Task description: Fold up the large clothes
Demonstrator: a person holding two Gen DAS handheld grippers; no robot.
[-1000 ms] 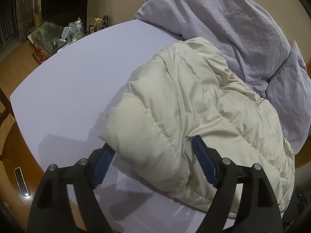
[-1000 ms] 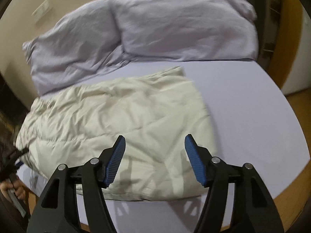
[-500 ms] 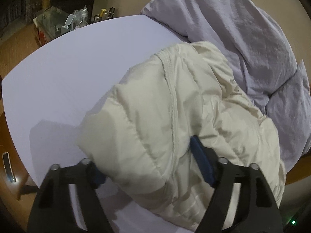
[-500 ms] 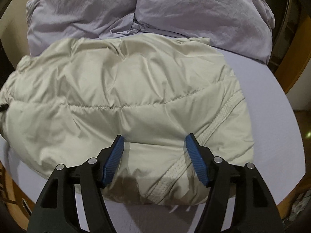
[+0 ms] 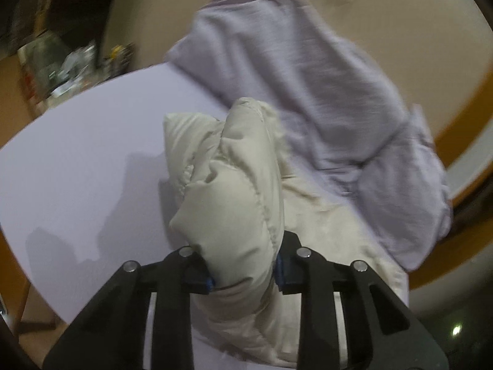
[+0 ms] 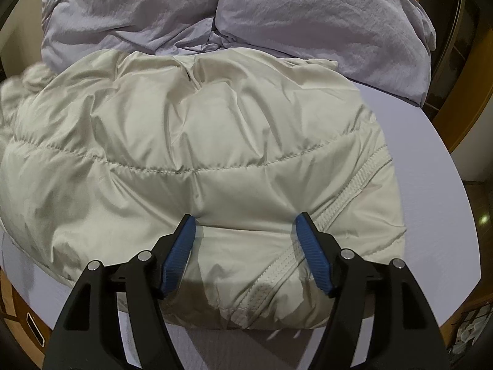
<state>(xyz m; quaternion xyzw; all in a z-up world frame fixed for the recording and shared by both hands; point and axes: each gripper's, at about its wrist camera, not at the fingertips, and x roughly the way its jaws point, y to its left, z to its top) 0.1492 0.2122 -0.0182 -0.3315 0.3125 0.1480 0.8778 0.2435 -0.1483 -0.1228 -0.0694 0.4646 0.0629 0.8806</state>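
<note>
A cream puffer jacket (image 6: 215, 129) lies spread on the lilac bed sheet (image 6: 431, 185). In the left wrist view one end of the jacket (image 5: 234, 203) is bunched into a raised fold and lifted off the sheet. My left gripper (image 5: 243, 277) is closing, and its blue pads squeeze that fold from both sides. My right gripper (image 6: 245, 219) is open, low over the jacket's near edge beside the zipper. Its blue pads (image 6: 180, 249) straddle the fabric without pinching it.
Two lilac pillows (image 6: 308, 9) (image 6: 123, 21) lie behind the jacket against the wall. A cluttered side table (image 5: 61, 61) stands past the far corner of the bed. The wooden bed frame (image 6: 456, 129) runs along the right. A small flat device (image 6: 34, 328) lies on the floor.
My left gripper has closed on the jacket's end and lifted it into a bunched fold. My right gripper came down onto the jacket's near edge, then held still, open.
</note>
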